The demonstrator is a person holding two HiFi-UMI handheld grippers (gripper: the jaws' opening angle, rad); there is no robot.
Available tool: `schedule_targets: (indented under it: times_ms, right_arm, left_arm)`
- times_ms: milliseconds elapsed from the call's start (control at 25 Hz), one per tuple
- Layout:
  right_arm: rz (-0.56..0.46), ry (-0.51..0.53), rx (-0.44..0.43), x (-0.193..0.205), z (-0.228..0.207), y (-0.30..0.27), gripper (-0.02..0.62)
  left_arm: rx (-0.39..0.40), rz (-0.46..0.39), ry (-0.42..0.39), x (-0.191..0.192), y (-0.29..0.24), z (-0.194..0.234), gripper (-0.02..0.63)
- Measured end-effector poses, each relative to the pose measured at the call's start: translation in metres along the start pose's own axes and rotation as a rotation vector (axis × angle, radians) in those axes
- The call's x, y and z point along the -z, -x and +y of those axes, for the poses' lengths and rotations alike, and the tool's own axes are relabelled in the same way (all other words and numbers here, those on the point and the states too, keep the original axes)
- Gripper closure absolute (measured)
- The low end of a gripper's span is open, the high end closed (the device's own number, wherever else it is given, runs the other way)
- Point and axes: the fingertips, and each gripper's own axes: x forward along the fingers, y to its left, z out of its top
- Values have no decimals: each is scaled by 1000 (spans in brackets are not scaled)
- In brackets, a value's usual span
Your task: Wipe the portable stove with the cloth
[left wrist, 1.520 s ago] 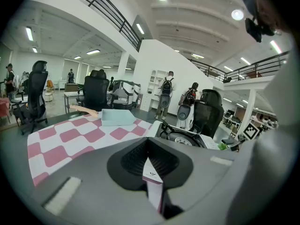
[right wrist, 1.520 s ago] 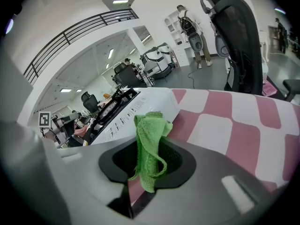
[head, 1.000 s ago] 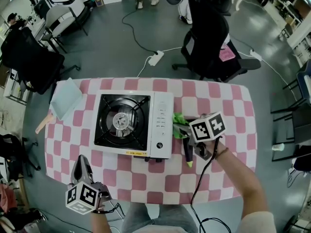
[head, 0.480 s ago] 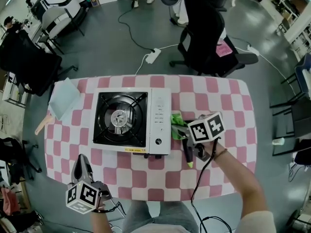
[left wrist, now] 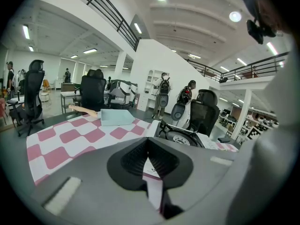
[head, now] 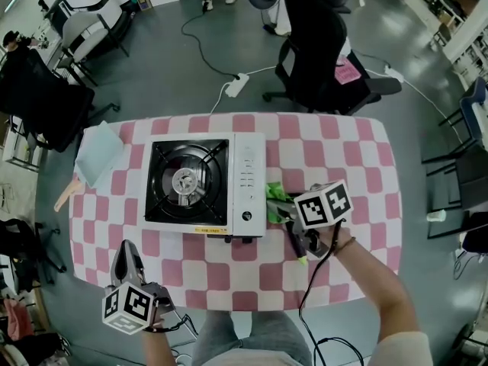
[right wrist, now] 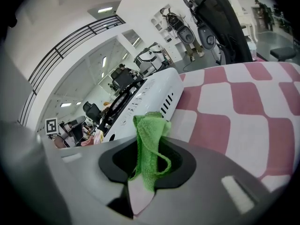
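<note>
My right gripper (head: 284, 209) pinches green cloth (head: 272, 194), centre frame, just beside stove (head: 204, 183) right edge. My left gripper (head: 126, 259), lower left, jaws together, empty. Wiping seemingly barely started; whole top left.

The portable stove (head: 204, 187) sits flat, directly in front of the right gripper (head: 273, 205) and well ahead of the left gripper (head: 126, 252). It has a white body, a black top with a burner grate, and a control strip with one knob on the side nearest the right gripper. The cloth (head: 275, 197) is green and bunched into a narrow fold. The right gripper's jaws are pinched on it. Its free end sticks out past the tips, just beside the stove's white side.
</note>
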Motion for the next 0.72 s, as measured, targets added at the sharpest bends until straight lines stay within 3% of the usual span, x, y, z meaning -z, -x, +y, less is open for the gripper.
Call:
schedule_targets:
  times_ms: [720]
  right_arm:
    - [-4, -30, -24, 33, 18, 6, 509]
  left_arm:
    - [30, 0, -6, -1, 2, -3, 606]
